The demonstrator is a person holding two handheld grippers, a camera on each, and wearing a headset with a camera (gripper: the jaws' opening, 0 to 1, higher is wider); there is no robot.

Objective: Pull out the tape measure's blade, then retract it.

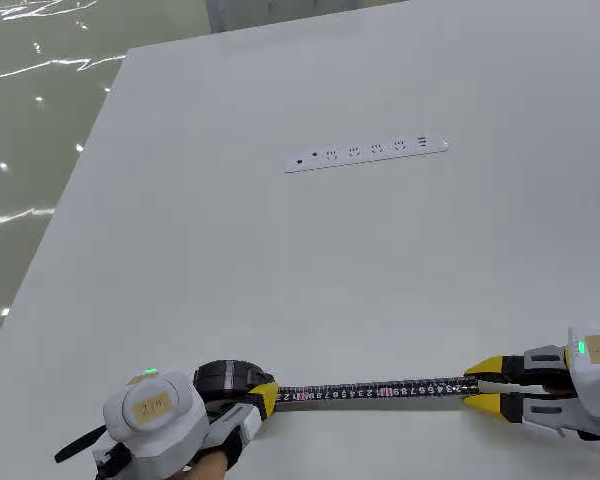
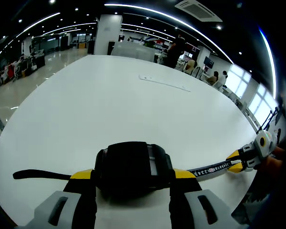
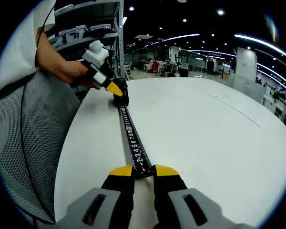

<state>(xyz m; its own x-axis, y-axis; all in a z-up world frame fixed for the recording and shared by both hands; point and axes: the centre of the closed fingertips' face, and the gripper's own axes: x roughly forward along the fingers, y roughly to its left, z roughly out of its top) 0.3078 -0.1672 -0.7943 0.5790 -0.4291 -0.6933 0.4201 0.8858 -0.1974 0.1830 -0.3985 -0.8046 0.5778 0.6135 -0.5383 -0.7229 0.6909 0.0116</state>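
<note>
White workbench top stretches wide, with a flat white power strip lying well away across it. Near the front edge, the left gripper has its yellow-tipped jaws clamped on the sides of the black tape measure case. Its dark numbered blade runs flat along the surface to the right gripper, whose jaws pinch the blade's end.

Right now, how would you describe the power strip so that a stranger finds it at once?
Look at the big white table. Toward its far side, beyond the black tape measure at the near edge, lies the power strip. It is long, flat and white, with a row of sockets, and nothing touches it.
</note>
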